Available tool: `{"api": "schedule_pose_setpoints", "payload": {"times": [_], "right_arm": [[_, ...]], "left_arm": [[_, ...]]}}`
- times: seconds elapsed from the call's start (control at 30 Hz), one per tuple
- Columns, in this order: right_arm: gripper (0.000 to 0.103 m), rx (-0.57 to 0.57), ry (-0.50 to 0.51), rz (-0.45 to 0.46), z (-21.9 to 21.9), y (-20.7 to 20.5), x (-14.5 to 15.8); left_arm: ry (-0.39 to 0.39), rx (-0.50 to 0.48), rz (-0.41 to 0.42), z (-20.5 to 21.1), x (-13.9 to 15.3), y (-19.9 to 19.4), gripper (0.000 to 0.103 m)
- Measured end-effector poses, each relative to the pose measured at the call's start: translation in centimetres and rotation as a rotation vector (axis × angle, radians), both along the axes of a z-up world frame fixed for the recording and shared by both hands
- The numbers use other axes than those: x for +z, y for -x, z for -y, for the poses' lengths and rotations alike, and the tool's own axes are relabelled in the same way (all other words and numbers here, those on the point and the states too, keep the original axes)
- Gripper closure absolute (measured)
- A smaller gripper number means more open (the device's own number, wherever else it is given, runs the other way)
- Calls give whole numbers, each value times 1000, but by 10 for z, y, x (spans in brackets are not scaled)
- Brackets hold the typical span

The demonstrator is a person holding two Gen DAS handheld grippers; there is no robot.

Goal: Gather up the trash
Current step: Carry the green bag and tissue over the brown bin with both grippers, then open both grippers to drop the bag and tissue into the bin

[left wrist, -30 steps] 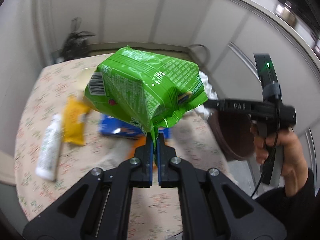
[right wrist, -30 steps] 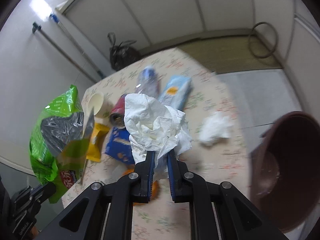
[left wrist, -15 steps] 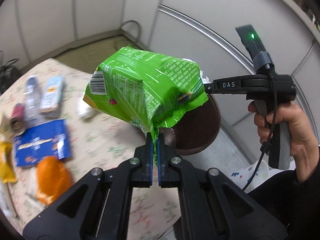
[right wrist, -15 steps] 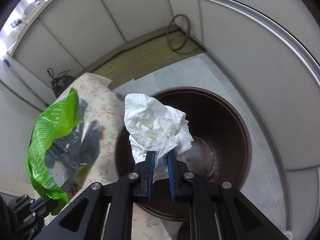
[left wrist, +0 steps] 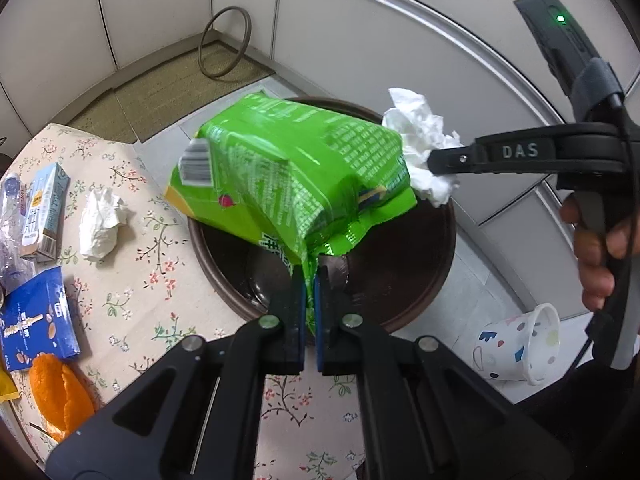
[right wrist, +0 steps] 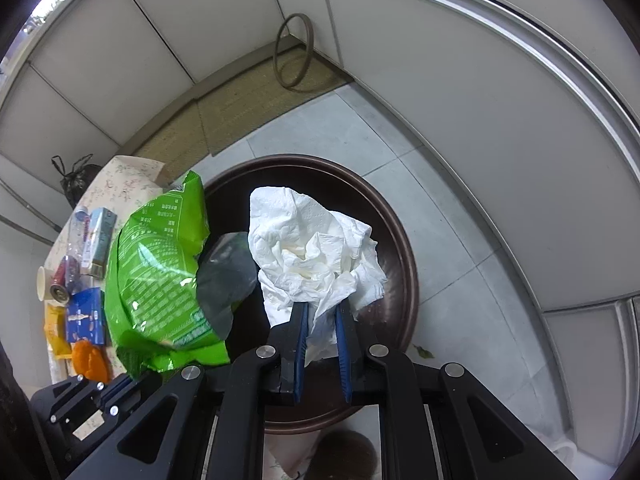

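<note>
My left gripper (left wrist: 309,276) is shut on the bottom seam of a green snack bag (left wrist: 288,176) and holds it above the round dark-brown bin (left wrist: 420,292). The bag also shows in the right wrist view (right wrist: 156,280), left of the tissue. My right gripper (right wrist: 320,312) holds a crumpled white tissue (right wrist: 316,248) between its blue pads, jaws slightly parted, over the bin (right wrist: 400,240). The right gripper and tissue (left wrist: 424,152) show at the right in the left wrist view.
The floral-cloth table (left wrist: 132,280) beside the bin carries another white tissue (left wrist: 100,224), a blue box (left wrist: 36,324), an orange peel (left wrist: 60,400), a carton and a bottle. A spotted paper cup (left wrist: 516,344) lies on the tiled floor. A ring (right wrist: 292,52) leans against the wall.
Both grippers swung from over the table to over the brown bin, carrying the green bag and the tissue. The right jaws have parted a little around the tissue.
</note>
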State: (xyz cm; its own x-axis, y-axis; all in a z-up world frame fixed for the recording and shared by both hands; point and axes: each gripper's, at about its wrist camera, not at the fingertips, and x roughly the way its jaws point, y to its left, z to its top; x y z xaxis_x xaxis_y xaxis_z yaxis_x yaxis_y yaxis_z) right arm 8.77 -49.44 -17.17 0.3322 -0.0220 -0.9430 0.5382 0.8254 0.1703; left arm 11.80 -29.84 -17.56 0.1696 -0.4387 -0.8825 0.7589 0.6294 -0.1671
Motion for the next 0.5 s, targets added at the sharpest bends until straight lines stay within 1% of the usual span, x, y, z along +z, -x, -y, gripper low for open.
{"api": "schedule_pose_setpoints", "payload": {"times": [0.07,0.17,0.2,0.23,0.27,0.3,0.33,0.47,0.5], "right_arm": [[87,-6,-8,-8,5,5,-2],[83,-22,-18,-13,7,4,-5],[77,-27,-20,-13,7,4,-4],[69,-31,-20,-10,7,4,-2],[64,-37,-17,-4,8,5,0],[56,-41,-14,1,7,6,1],[52,-45,-10,12,8,7,4],[50,-46,7,43,6,8,14],[50,-45,10,49,6,9,17]], "left_arm": [[-11,-2,4,2,-3,-1,98],[9,0,13,3,-2,0,95],[11,2,18,4,-1,0,91],[10,1,23,3,1,1,83],[10,0,25,3,3,1,79],[7,2,32,4,3,1,68],[4,5,48,2,6,1,59],[12,8,67,-3,14,3,50],[13,9,71,-6,16,4,45]]}}
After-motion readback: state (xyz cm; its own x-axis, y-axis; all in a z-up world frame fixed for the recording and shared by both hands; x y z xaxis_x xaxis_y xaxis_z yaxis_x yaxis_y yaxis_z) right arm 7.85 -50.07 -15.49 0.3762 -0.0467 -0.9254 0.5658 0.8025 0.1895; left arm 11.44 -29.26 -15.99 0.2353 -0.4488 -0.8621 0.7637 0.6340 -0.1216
